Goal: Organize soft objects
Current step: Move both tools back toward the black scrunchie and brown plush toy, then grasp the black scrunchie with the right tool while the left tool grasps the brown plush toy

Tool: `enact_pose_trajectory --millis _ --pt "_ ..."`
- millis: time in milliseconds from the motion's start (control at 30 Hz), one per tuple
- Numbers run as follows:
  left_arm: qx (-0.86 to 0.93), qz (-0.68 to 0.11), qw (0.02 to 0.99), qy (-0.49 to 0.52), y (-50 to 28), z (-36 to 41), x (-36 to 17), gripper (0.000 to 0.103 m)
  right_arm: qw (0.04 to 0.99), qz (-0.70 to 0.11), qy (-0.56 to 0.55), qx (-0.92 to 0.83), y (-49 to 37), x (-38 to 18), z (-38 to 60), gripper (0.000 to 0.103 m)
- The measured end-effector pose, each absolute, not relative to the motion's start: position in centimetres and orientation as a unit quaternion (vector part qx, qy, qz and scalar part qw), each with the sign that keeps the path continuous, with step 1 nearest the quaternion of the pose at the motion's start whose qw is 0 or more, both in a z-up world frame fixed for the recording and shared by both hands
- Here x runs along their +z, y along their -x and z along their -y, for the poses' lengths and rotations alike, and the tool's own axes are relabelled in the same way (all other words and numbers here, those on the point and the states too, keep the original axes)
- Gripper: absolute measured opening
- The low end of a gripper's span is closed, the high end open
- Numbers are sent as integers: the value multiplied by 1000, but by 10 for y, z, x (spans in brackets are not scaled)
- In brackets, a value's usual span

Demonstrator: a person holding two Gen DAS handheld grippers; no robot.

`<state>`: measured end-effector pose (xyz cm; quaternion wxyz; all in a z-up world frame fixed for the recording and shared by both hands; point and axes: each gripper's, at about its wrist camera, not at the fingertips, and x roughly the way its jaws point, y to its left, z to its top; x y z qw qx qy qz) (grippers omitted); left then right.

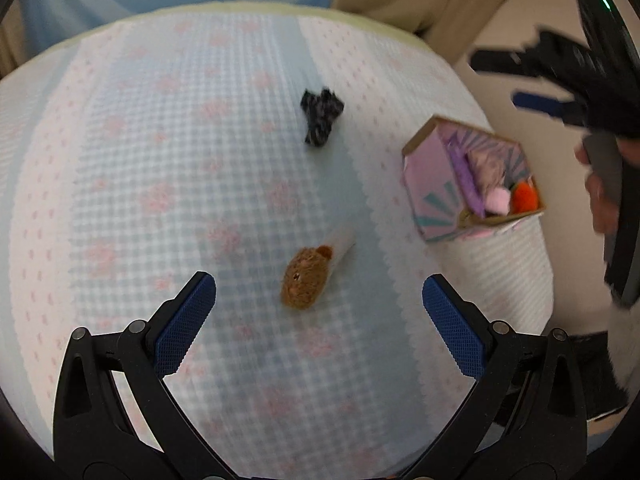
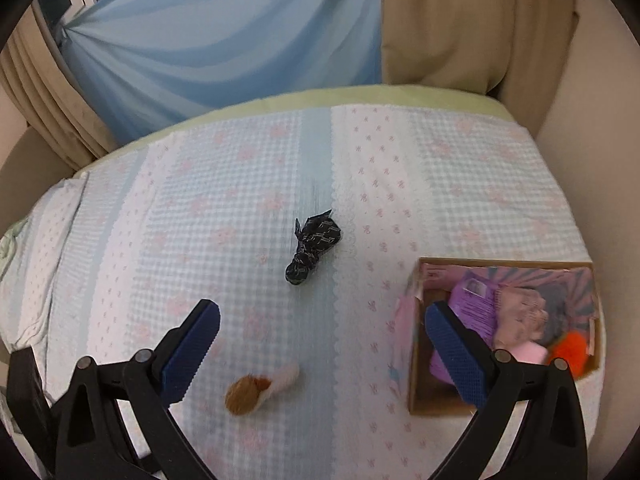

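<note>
**Operator:** Report gripper status.

**Inspector:** Left gripper: fingers spread wide, nothing between the blue pads. It hangs above the bed cover, with the brown plush toy lying just ahead of the gap between the fingertips. Right gripper: fingers likewise spread wide and empty. In the left wrist view it appears at the upper right edge, raised beside the bed and well apart from the items; its image is blurred.

**Operator:** Locate the soft objects.

**Inspector:** Three positions.
1. The brown plush toy lies on the checked blue band of the cover. A white part extends from its far side. In the right wrist view it sits low, between the two fingers and nearer the left one.
2. The dark knotted cloth lies further back on the cover, well apart from the toy, near the scalloped seam between the blue band and the white band.
3. The cardboard box stands on the right side of the cover, open at the top. Inside: a purple item, a pale beige plush piece, a pink pompom and an orange pompom, packed touching one another.

**Operator:** Surroundings?

**Inspector:** A blue striped curtain and a beige curtain hang behind the bed.
</note>
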<state>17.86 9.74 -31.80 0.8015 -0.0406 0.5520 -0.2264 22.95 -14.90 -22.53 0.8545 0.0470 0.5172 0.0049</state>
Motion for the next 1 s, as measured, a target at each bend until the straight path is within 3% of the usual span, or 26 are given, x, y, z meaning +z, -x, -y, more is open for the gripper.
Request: enact_pose_trajectory --millis 300,567,667,833,1000 --pt "-218 -585 777 85 -212 -89 -409 96 830 -556 -36 22 -285 -316 138 102" --pt "-211 -607 759 108 -216 -73 -464 83 812 -580 -47 31 -336 -379 135 101" --pt "-210 -613 754 109 -215 -68 -476 74 802 -595 -45 32 -356 -399 131 94" --pt "-208 -620 747 115 -219 -62 -488 70 792 -608 -39 36 -377 -424 127 80" --pt "-222 -616 745 123 -229 -58 -487 50 788 -613 -40 39 -385 -435 125 53"
